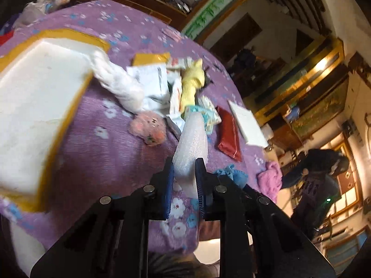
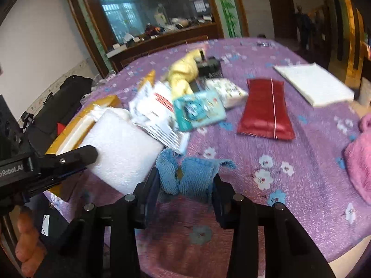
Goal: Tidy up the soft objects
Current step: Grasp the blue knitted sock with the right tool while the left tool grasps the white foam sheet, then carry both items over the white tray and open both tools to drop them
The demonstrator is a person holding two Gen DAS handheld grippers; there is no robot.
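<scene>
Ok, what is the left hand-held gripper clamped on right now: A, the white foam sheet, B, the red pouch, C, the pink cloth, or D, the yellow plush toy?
A: the left hand-held gripper has its blue pads pressed on the white foam sheet; the others lie apart on the table.

- We're in a lived-in home, a dining or sitting room.
- Centre stage: a round table under a purple floral tablecloth.
- Behind the table, a dark wooden sideboard with a big mirror.
- Beyond the table, gilt-framed panelling.
</scene>
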